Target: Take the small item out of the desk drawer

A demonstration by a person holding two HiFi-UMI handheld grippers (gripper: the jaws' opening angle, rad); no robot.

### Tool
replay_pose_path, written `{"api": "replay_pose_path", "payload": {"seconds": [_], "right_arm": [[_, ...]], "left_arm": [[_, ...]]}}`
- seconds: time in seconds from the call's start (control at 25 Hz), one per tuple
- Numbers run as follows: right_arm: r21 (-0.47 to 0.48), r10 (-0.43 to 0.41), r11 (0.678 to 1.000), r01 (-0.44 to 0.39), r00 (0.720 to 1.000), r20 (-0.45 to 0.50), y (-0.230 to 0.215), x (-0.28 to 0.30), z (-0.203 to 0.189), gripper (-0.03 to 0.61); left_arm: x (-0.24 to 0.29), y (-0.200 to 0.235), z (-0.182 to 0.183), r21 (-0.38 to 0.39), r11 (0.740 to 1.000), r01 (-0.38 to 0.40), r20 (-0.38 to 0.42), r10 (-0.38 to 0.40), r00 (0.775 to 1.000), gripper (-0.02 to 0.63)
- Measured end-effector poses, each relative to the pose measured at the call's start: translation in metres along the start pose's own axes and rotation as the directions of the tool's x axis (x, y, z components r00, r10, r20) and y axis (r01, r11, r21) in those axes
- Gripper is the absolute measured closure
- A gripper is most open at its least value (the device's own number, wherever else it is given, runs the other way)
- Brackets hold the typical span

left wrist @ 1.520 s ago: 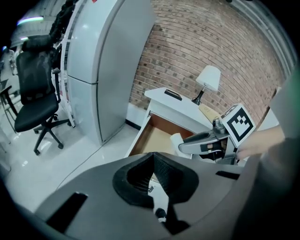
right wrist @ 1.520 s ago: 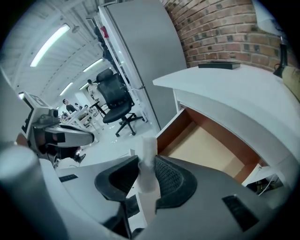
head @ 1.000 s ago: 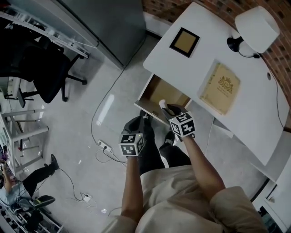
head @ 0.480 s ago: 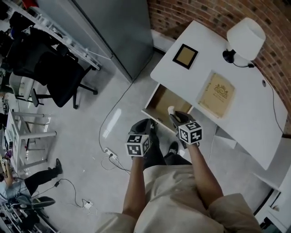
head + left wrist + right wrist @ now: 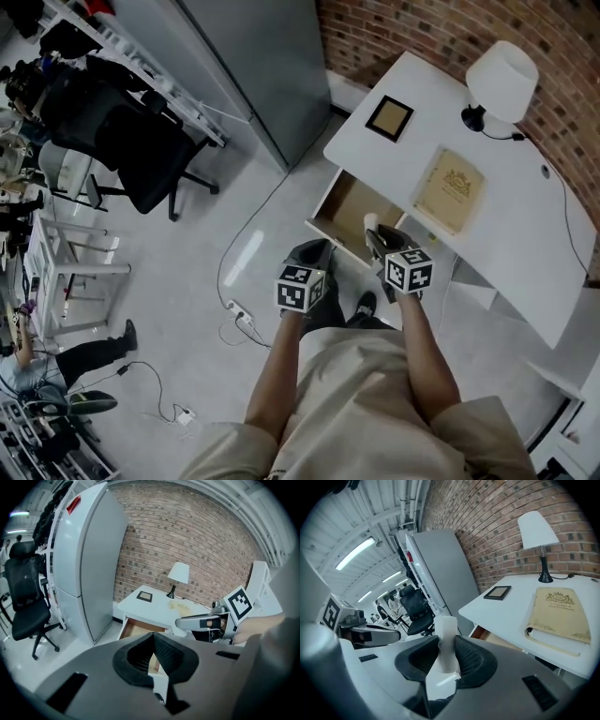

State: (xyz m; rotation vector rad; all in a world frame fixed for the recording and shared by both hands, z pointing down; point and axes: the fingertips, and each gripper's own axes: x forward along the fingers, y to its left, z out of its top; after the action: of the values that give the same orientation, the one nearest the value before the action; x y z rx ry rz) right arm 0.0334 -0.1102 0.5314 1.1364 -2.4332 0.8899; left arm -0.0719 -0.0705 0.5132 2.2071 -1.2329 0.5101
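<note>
The desk drawer [image 5: 347,208] stands pulled out of the white desk [image 5: 525,253], and its wooden bottom shows. My right gripper [image 5: 375,234] is over the drawer's front right corner, shut on a small white item [image 5: 369,222]. In the right gripper view that item [image 5: 445,634] stands upright between the black pads of the gripper [image 5: 445,656]. My left gripper [image 5: 314,251] hangs left of the right one, just in front of the drawer. In its own view the left gripper [image 5: 152,656] is shut on nothing, with the drawer [image 5: 140,629] beyond it.
On the desk are a white lamp [image 5: 502,80], a tan book [image 5: 448,190] and a small framed picture [image 5: 388,117]. A grey cabinet [image 5: 253,66] stands left of the desk. An office chair [image 5: 141,141] and floor cables [image 5: 239,314] lie further left.
The head view has swung, so the desk sits further right in frame. My right gripper keeps its hold on the white item and has drifted toward the drawer's right front corner.
</note>
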Motion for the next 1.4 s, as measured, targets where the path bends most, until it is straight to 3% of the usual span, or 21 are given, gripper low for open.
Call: {"api": "replay_pose_path", "payload": {"seconds": [0.28, 0.48, 0.72, 1.12, 1.4], "right_arm": [[-0.020, 0.001, 1.000, -0.001, 1.000, 0.011, 0.013, -0.016, -0.001, 0.442], [-0.009, -0.012, 1.000, 0.012, 0.999, 0.035, 0.015, -0.030, 0.001, 0.442], [-0.004, -0.005, 1.000, 0.006, 0.999, 0.042, 0.016, -0.046, -0.010, 0.441], [-0.027, 0.027, 0.999, -0.025, 0.999, 0.046, 0.024, -0.064, -0.012, 0.441], [-0.040, 0.067, 0.997, -0.065, 0.997, 0.042, 0.033, -0.069, -0.019, 0.441]], "left_arm": [[-0.015, -0.016, 0.001, 0.103, 0.993, 0.056, -0.040, -0.052, 0.998, 0.597], [-0.021, -0.026, -0.001, 0.061, 0.998, 0.027, -0.024, -0.025, 0.999, 0.597], [-0.035, -0.031, -0.003, -0.086, 0.995, -0.053, 0.067, 0.058, 0.996, 0.597], [-0.047, -0.050, -0.008, -0.029, 0.997, -0.078, 0.072, 0.080, 0.994, 0.597], [-0.043, -0.057, -0.020, -0.042, 0.996, -0.082, 0.059, 0.084, 0.995, 0.597]]}}
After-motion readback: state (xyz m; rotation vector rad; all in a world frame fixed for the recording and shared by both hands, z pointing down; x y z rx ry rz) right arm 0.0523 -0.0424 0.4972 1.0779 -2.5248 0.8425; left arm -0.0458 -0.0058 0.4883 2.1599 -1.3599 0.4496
